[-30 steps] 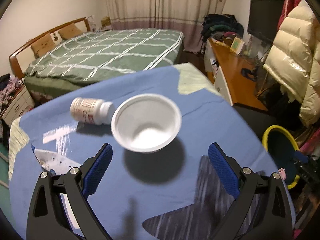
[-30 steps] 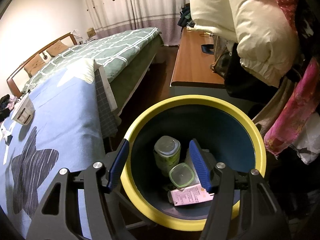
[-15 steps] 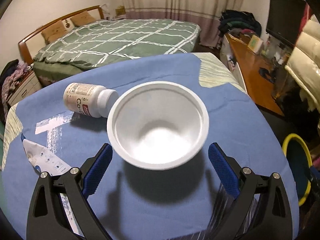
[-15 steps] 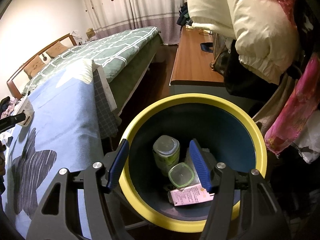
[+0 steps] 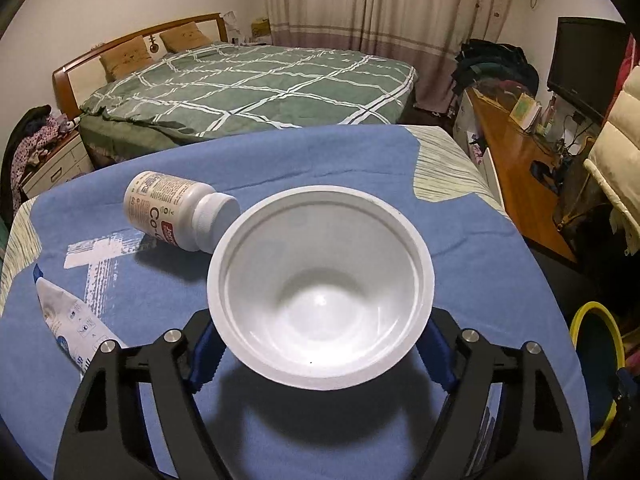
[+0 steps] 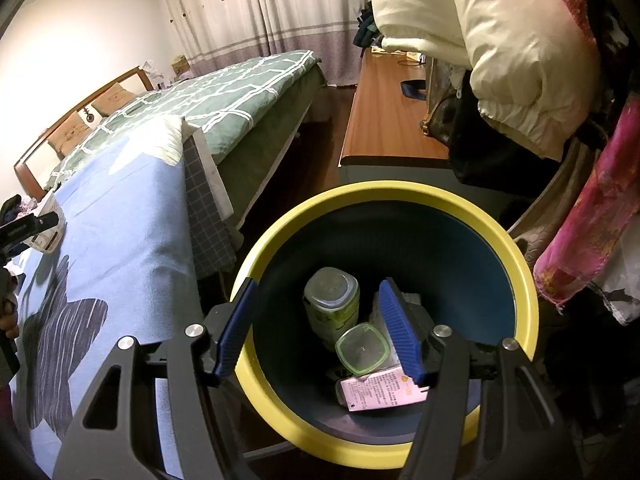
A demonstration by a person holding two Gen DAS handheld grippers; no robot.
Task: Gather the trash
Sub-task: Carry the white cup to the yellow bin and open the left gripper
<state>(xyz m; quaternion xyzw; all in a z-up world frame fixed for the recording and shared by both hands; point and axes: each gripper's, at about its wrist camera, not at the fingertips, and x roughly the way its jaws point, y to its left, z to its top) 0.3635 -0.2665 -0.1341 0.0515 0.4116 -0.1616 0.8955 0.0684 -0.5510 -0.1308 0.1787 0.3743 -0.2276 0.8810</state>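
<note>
A white plastic bowl stands on the blue cloth. My left gripper is open with its blue pads on either side of the bowl, under its rim; whether they touch it is hidden. A white pill bottle lies on its side just left of the bowl. A flat white tube lies further left. My right gripper is open and empty above the yellow-rimmed bin, which holds a green jar, a clear lid and a pink carton.
The bin also shows at the right edge of the left wrist view, beside the table. A green bed lies behind the table. A wooden desk and hanging coats stand close behind the bin.
My left gripper has moved forward so its pads now flank the bowl, which looms much larger. My right gripper has stayed still over the bin.
</note>
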